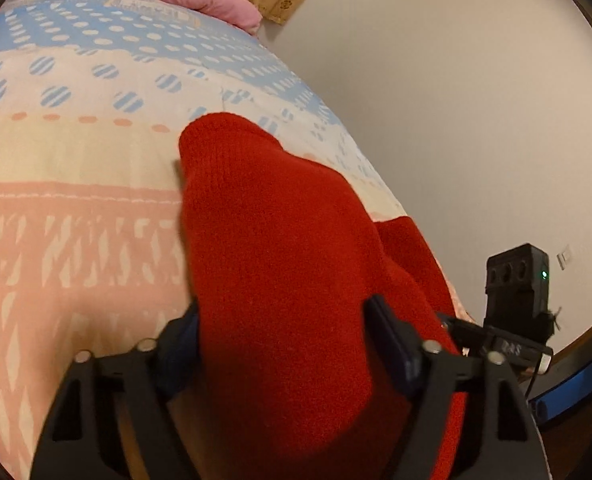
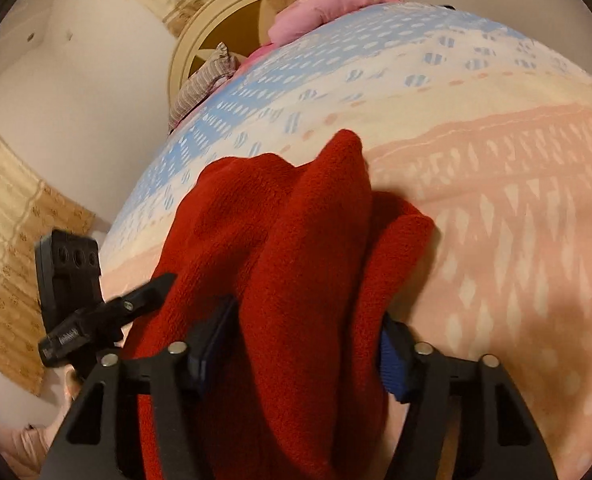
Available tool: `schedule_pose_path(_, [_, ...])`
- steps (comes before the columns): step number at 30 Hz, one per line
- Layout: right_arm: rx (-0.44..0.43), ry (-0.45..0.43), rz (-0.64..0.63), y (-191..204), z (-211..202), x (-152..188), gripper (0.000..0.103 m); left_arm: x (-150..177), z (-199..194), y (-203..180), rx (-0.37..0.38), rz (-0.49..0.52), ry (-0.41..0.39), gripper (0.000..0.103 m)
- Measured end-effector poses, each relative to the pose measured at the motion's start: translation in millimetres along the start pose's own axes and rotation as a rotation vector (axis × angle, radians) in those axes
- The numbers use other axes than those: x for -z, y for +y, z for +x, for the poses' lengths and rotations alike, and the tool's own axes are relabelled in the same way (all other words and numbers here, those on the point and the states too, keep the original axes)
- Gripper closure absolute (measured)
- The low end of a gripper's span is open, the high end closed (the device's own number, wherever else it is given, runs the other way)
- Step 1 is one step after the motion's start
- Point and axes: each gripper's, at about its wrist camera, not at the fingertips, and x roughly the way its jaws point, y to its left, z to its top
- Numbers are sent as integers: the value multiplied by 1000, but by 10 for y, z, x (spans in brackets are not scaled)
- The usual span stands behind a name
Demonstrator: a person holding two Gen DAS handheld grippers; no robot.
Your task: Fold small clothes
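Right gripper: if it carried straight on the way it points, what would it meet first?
The red knit garment bunched between its fingers; beyond that, probably the patterned bedspread, though depth is unclear.

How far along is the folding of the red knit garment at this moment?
Done: nothing looks folded flat yet. In hand: the red knit garment is bunched between the fingers of both the left gripper and the right gripper, above the patterned bedspread. Left: laying it out flat and making the folds.
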Motion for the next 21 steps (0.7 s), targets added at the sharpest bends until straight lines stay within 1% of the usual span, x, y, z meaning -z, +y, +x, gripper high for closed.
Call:
schedule_pose_path(1, [-1, -2, 24, -42, 15, -10, 56, 2, 5, -13, -1, 1, -1, 43])
schedule_pose_path(2, [2, -5, 43, -68, 17, -10, 60, 3, -4, -15, -2, -3, -5, 46])
schedule_pose_path(3, [-2, -10, 54, -64, 1, 7, 70, -6, -11, -15, -4, -11, -9, 52])
schedule_pose_path(4, [-8, -18, 62, -52, -27, 29, 73, -9, -45, -31, -8, -13, -17, 57])
schedule_pose_path(7, [14, -74, 77, 58, -197, 156, 76, -5, -147, -134, -16, 8, -42, 61])
schedule_pose_path(8, [8, -104, 88, 94, -289, 212, 76, 9, -187, -188, -14, 22, -47, 61])
schedule_pose_path(10, [-32, -163, 121, 158, -474, 315, 76, 23, -267, -296, -15, 60, -55, 61])
schedule_pose_path(11, [-40, -197, 126, 218, -596, 372, 76, 41, -346, -409, -10, 89, -60, 61])
schedule_pose_path(12, [-26, -223, 117, 294, -714, 425, 76, 38, -407, -485, -3, 104, -63, 61])
schedule_pose_path(17, [39, -292, 74, 618, -1207, 656, 77, 120, -728, -855, 42, 173, -65, 61])
schedule_pose_path(21, [98, -349, 38, 865, -1669, 877, 77, 226, -839, -1164, 73, 228, -54, 61])
